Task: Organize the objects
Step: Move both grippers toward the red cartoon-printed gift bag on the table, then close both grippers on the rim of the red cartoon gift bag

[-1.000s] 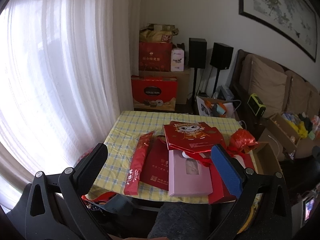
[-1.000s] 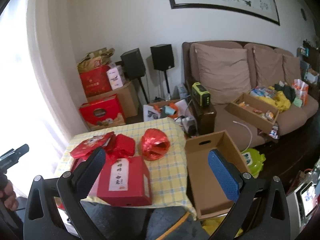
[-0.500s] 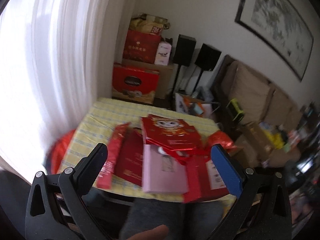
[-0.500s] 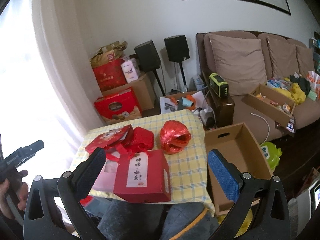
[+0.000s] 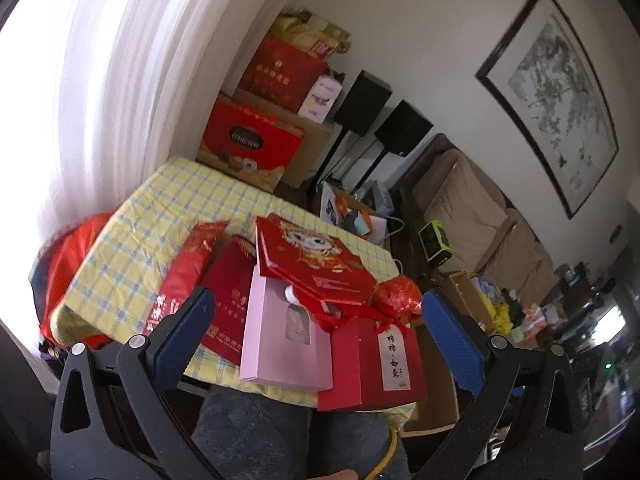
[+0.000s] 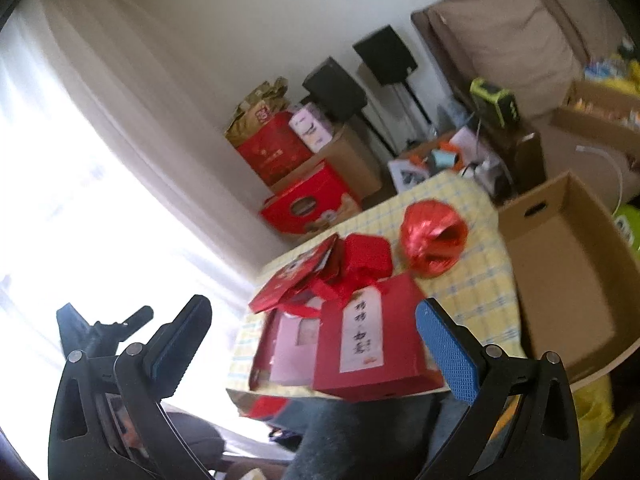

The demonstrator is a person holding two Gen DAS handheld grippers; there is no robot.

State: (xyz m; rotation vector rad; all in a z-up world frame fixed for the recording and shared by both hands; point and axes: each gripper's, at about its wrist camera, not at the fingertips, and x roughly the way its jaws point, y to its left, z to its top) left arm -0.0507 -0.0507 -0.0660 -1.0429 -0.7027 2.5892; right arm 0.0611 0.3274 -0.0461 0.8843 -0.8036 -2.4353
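A table under a yellow checked cloth (image 5: 160, 208) holds a pile of gift items. In the left wrist view, from left to right, lie a long red packet (image 5: 180, 276), a flat dark red bag (image 5: 228, 304), a pink box (image 5: 280, 344) and a red box with a white label (image 5: 380, 364). A red box with a cartoon figure (image 5: 312, 260) rests on top, and a shiny red ribbon ball (image 5: 398, 294) sits behind. My left gripper (image 5: 316, 320) hangs open before the table's near edge, holding nothing. My right gripper (image 6: 314, 332) is also open and empty, short of the labelled red box (image 6: 360, 344) and the ribbon ball (image 6: 434, 236).
An open cardboard box (image 6: 560, 280) stands right of the table. Beyond are a brown sofa (image 5: 472, 208), two black speakers (image 5: 384, 108) and stacked red gift cartons (image 5: 252, 140) by the white curtain (image 5: 120, 60). A person's grey-clad legs (image 5: 280, 432) are below the near edge.
Both wrist views have tilted and drawn nearer the table's near edge. The items on the cloth have not moved. Both grippers have stayed open and empty.
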